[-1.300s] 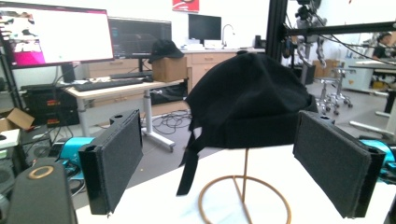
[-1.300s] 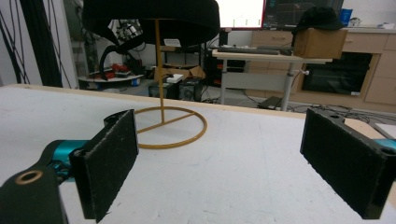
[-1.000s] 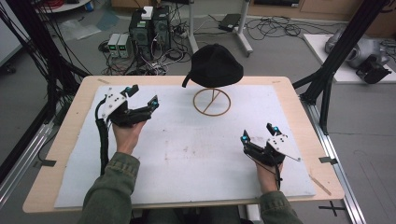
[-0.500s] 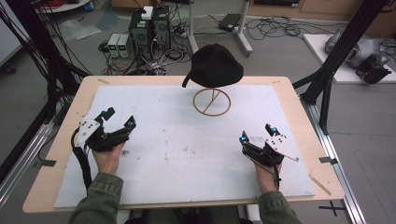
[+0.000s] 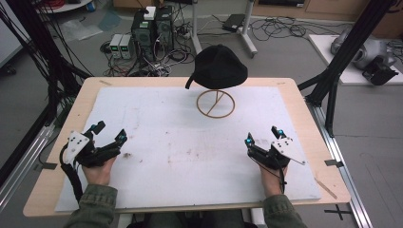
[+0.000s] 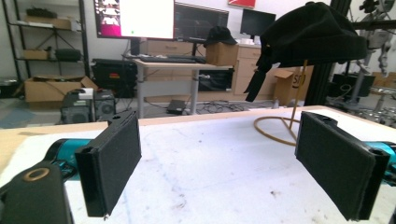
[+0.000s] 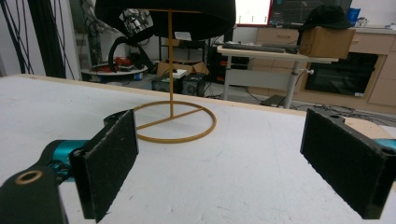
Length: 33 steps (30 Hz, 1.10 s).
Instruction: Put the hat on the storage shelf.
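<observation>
Black cap (image 5: 219, 66) on a gold wire stand (image 5: 216, 104) at the table's (image 5: 304, 109) far middle, white mat (image 5: 157, 118) bare between, left gripper (image 5: 108, 134) and right gripper (image 5: 263, 137) near the front edge, jaws spread, holding nothing, computers (image 5: 151, 28) and cables on the floor beyond.

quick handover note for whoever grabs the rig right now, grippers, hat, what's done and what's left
Left gripper: open, holds nothing, low over the white mat at the near left.
Right gripper: open, holds nothing, at the near right.
Black hat: sits on top of the gold wire stand at the far middle of the mat, apart from both grippers.
Done: the hat is on the stand, by the look of it.
Left: probably nothing but to rest the grippers.
</observation>
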{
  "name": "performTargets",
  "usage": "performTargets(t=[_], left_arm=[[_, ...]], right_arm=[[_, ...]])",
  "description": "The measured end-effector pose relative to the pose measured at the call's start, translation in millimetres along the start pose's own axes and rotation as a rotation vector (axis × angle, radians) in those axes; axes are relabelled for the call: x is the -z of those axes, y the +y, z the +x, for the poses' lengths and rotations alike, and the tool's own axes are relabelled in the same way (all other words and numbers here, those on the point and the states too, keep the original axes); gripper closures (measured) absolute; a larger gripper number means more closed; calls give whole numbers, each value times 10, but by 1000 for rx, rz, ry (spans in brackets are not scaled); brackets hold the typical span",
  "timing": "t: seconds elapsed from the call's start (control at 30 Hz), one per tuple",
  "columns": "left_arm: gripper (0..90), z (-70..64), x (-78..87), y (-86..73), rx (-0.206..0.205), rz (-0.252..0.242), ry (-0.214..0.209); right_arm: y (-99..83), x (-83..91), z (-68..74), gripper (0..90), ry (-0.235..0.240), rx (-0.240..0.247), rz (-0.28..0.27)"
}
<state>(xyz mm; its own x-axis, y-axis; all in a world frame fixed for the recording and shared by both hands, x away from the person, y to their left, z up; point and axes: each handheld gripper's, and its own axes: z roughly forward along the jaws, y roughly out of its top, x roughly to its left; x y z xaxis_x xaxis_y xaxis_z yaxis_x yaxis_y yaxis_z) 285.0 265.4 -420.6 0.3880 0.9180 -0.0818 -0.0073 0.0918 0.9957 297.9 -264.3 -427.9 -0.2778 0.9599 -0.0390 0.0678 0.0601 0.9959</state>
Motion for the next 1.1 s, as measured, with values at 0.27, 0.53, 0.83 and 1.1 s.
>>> performTargets(t=[0.27,0.53,0.83,1.1], left_arm=[[147,62,181,-34,6,-6,44],[147,89,279,-104,-24,17,75],[147,140,322,-119,4,11,92],[147,174,304,-135,15,18,95]], right_arm=[[-7,7,-27,104,-20,-4,8],[-77,60,-103,105,-69,-32,19],[-117,169,-220,105,-105,-98,15],[-135,152,-221,105,-95,-84,28]])
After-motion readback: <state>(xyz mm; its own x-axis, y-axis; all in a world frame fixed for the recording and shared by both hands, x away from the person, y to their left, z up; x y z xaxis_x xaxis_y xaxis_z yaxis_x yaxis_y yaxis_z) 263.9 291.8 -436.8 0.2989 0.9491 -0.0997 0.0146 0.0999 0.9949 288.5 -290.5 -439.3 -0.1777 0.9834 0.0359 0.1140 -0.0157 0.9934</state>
